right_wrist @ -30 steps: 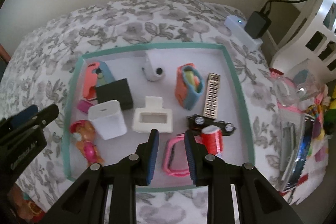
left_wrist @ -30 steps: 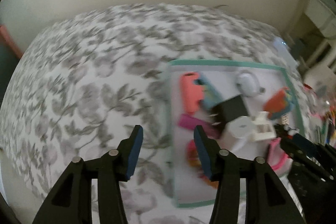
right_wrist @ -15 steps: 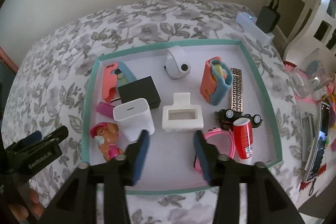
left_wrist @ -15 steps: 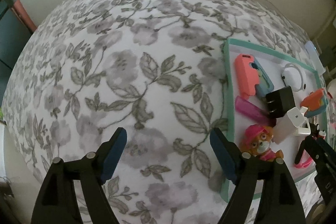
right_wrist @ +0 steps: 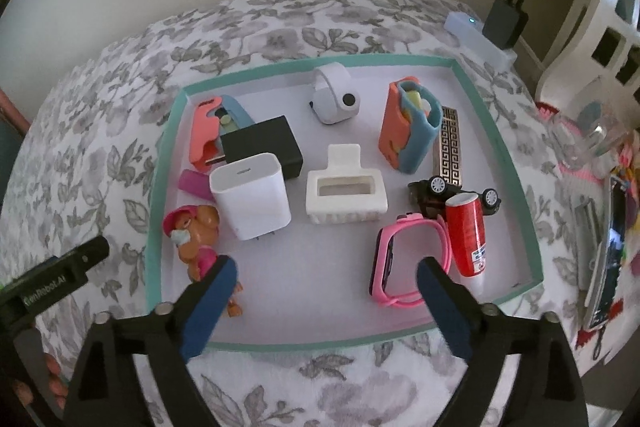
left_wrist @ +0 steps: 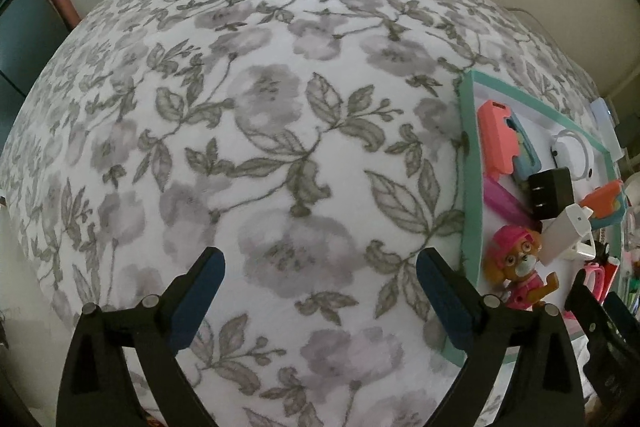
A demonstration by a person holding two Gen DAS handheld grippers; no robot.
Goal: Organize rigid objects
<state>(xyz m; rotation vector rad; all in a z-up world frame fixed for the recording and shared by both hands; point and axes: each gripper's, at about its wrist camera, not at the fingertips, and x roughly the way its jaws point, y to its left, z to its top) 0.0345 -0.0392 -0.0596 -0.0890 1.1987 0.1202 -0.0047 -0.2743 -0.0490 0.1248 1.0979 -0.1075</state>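
Teal-rimmed shallow white tray (right_wrist: 496,131) on the grey floral bedspread (left_wrist: 280,147) is our landmark; every loose piece sits inside it.

Near its front-left corner: a small plastic pup figure with a pink cap (right_wrist: 196,239). Just behind that, a white cube charger (right_wrist: 252,195), touching a black block adapter (right_wrist: 264,147). At tray centre, a white slotted plastic holder (right_wrist: 344,191). Toward the front-right, a pink child's watch with a soft strap (right_wrist: 404,263), and beside it a red cylindrical tube (right_wrist: 468,235) leaning on a small black toy car (right_wrist: 452,193). By the back wall, a white round-lensed gadget (right_wrist: 336,99).

We judge all of these light and stiff. The chargers are smooth and may slip; best taken across their flat faces. The tube would roll, so we would pinch it across its middle. The watch strap flexes; its hard case is the safer hold.

The right gripper (right_wrist: 324,287) hangs over the tray's front edge, jaws just spread wide, nothing between them. The left gripper (left_wrist: 320,287) is over bare bedspread left of the tray, jaws also just opened wide and empty.
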